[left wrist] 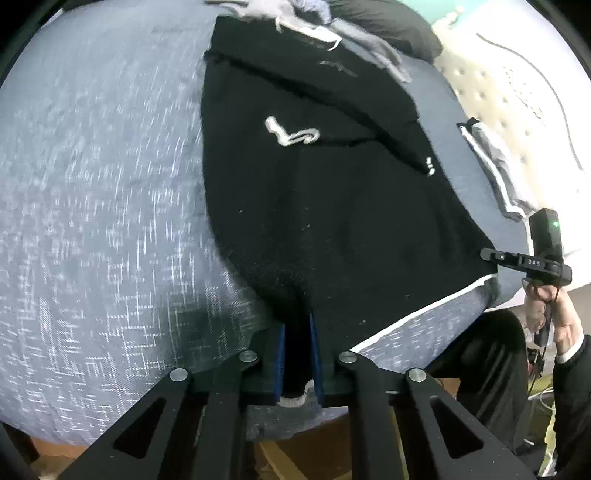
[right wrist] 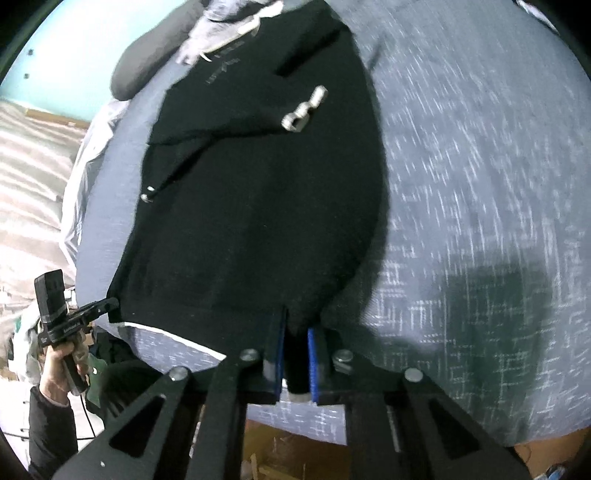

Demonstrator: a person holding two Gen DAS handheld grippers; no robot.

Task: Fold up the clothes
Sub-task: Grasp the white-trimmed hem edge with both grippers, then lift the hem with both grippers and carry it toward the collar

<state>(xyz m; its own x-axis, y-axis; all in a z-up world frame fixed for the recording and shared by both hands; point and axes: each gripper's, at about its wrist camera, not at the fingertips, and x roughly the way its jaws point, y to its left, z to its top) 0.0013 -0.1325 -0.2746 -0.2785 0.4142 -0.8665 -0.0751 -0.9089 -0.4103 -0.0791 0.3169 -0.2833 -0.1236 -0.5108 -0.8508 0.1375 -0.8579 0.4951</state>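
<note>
- Garment: black hoodie (left wrist: 332, 206), spread flat on a grey-blue bed (left wrist: 92, 221), hem toward the near edge, white drawstring (left wrist: 291, 133) lying loose on its front.
- Left tool (left wrist: 298, 354): blue pads closed on the hem's near corner.
- Right tool (right wrist: 295, 358): closed on the hem's other corner.
- Background: heap of grey clothes (left wrist: 295, 14) at the far end, blurred, probably more laundry.

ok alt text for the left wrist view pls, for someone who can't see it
The left gripper is shut on the near hem of a black hoodie spread on a blue-grey bed cover. The hoodie's white drawstring lies loose, and the right gripper reaches the hem's far corner.
</note>
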